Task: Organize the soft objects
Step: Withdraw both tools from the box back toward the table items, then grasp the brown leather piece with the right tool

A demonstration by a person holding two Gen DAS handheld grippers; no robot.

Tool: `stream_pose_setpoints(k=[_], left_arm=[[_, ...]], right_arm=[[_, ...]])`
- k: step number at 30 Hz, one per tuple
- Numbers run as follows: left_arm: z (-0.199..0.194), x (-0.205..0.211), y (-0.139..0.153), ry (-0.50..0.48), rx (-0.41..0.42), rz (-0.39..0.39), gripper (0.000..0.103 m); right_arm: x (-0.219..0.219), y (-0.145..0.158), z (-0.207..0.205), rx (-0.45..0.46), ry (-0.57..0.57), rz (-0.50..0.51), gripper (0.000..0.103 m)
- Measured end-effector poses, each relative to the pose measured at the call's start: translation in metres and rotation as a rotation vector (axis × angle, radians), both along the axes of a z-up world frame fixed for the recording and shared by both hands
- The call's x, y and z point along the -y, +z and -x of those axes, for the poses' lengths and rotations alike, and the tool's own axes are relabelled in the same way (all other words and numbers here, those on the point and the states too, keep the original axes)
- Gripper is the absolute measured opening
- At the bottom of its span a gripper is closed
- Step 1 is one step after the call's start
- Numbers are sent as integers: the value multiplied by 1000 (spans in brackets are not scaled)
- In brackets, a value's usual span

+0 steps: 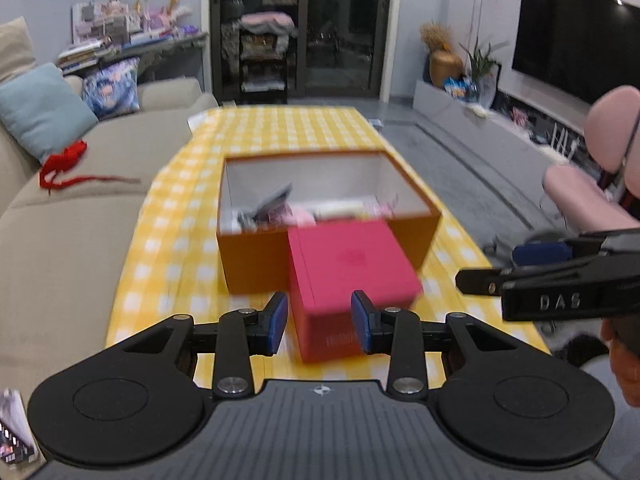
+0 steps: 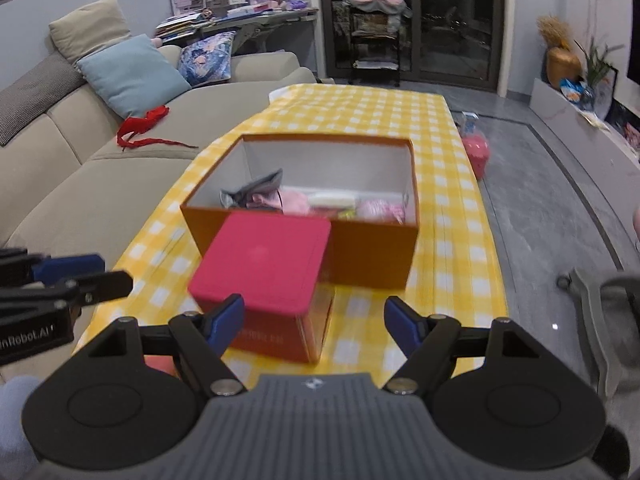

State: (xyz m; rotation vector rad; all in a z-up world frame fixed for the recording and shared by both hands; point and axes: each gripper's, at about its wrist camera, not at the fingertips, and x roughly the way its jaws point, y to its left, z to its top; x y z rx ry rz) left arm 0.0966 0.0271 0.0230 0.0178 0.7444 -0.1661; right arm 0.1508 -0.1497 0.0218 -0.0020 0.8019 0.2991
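We hold the left claw [image 1: 319, 326] and right claw [image 2: 313, 324] wide and empty before the closed red square box [image 2: 266, 264], which abuts the open orange cardboard box [image 2: 372, 254] keeping soft pink items [image 2: 296, 200] gathered on the yellow-checked bench [image 2: 452, 216].

A living room after dark, as we see it

We face dark glass sliding doors [image 2: 416, 20] in a grey wall [image 1: 440, 8]. On our left sits a beige fabric sofa [image 2: 80, 172] with a pale blue cushion [image 2: 132, 74]; a long table under a yellow-and-white checked cloth [image 2: 360, 112] runs ahead. A large black wall-mounted television [image 1: 576, 40] hangs right, over grey floor [image 1: 480, 168].
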Motion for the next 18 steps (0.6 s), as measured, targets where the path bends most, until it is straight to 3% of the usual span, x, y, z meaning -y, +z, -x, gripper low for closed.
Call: stream_pose_setpoints(k=[7, 18], left_arm=[[30, -4, -26, -13, -148, -9, 41], [50, -19, -62, 21, -315, -28, 41]], right_arm=[[1, -29, 35, -73, -11, 11, 76], [-20, -80, 59, -242, 97, 68, 76]])
